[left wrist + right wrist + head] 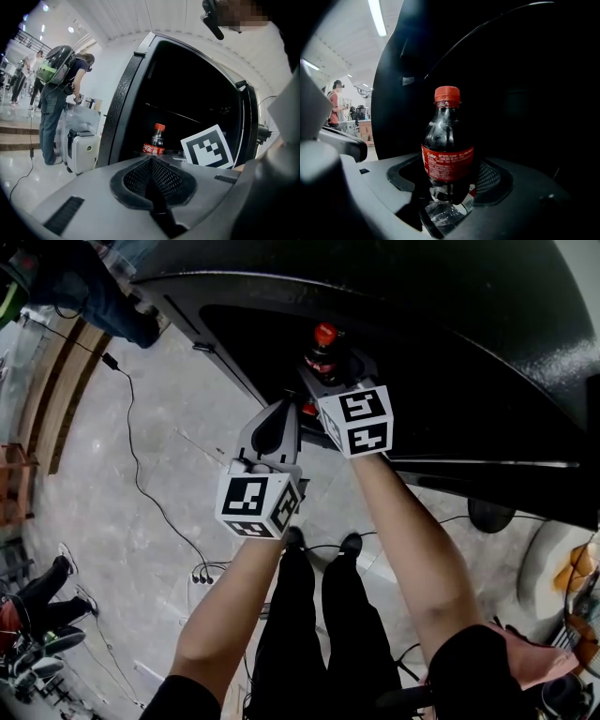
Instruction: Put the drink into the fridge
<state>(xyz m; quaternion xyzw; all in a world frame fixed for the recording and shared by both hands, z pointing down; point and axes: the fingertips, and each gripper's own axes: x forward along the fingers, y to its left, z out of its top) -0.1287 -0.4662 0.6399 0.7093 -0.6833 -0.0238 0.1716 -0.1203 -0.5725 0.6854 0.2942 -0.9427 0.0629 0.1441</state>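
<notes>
L tool (151, 164) clenched empty, R tool (447, 206) gripping drink (447, 154) upright, cap up, fridge (187, 84) ahead

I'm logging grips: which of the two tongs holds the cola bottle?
The right tongs, shut on the bottle near its base. The left tongs are shut with nothing between them.

My right gripper (325, 373) reaches further forward than the left, its jaws clamped on the lower part of an upright cola bottle (447, 150). My left gripper (281, 420) sits just beside it, jaws pressed together on nothing. My left forearm (230, 606) and right forearm (412, 559) both stretch forward, bare.
</notes>
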